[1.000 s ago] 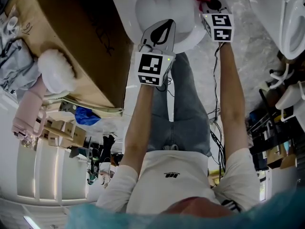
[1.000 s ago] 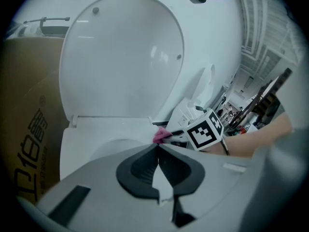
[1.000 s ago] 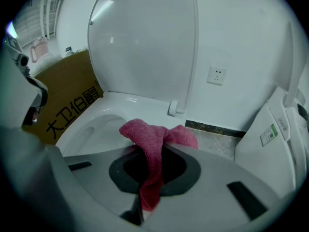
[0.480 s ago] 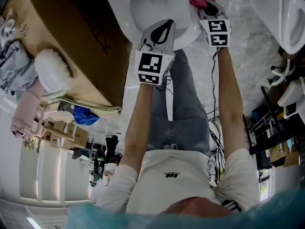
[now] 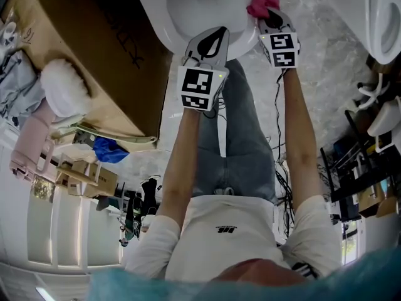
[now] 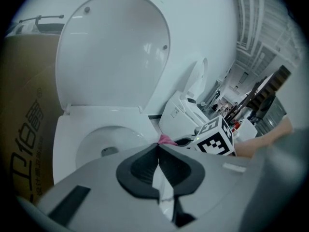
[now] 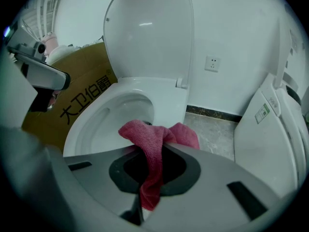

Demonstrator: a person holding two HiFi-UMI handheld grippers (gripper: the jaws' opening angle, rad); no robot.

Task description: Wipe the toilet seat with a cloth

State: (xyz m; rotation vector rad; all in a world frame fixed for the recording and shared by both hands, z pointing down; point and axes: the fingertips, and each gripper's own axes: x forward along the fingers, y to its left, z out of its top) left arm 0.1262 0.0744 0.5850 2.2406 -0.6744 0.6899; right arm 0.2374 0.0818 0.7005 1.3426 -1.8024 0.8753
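A white toilet stands on a grey stone floor against a white wall. Its lid is raised upright at the far end. A brown cardboard box with dark print stands just beside it on the left, and a second white toilet is near it on the right. A wall socket sits low on the wall between the two toilets.

The toilet seat is down around the bowl. Its near edge is hidden behind both grippers in the gripper views, and the head view cuts off the far end of the toilet.

The person's forearms reach out toward the seat. The left gripper hovers over the near rim with its jaws together and nothing between them.

The right gripper is clamped on a pink-red cloth. The cloth runs lengthwise from near to far between the jaws and bunches out past their tips, at the seat's near right edge. Whether it presses on the seat cannot be told.
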